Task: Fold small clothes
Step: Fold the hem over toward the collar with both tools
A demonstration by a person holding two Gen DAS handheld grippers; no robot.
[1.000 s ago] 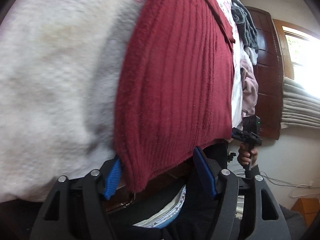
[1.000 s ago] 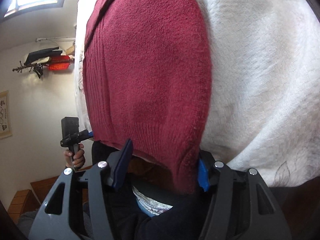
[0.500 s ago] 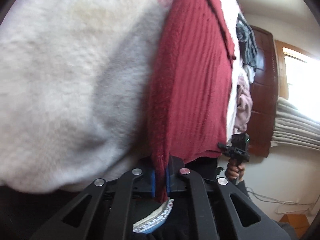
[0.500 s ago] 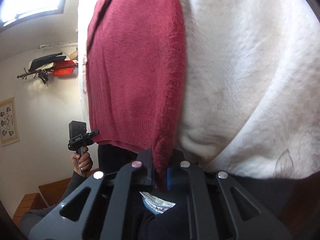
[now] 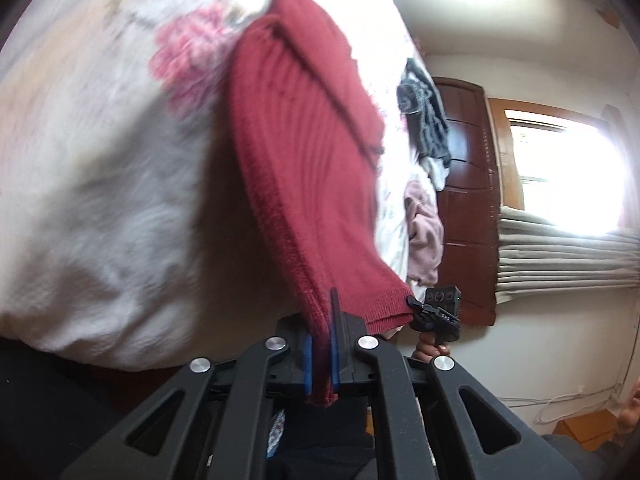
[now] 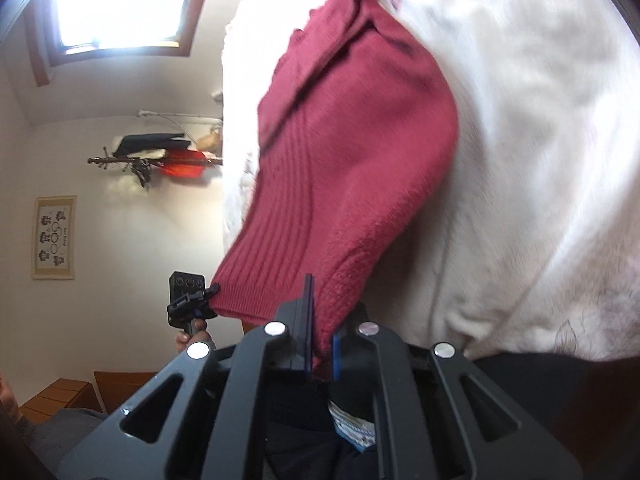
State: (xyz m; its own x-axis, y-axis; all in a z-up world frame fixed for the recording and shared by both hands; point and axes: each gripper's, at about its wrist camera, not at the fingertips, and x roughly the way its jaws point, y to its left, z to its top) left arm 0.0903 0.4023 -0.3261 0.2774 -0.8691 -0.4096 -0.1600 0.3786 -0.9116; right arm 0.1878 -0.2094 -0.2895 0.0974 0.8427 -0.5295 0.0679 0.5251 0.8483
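Both the left gripper [image 5: 321,360] and right gripper [image 6: 320,344] pinch the red sweater's [image 5: 304,168] hem corners off the white blanket [image 5: 100,200] — folding barely begun.

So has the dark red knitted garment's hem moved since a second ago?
Yes. The dark red knitted garment has lifted off the white fleece blanket; the hem now hangs clear, clamped in both jaws.

Smeared by motion: white blanket [image 5: 100,200] and its pink print. Hem corner of red knit [image 6: 352,168] swallowed between the pads. Far hand [image 6: 192,330] mostly behind its handle. Wall picture [image 6: 54,236] unreadable.
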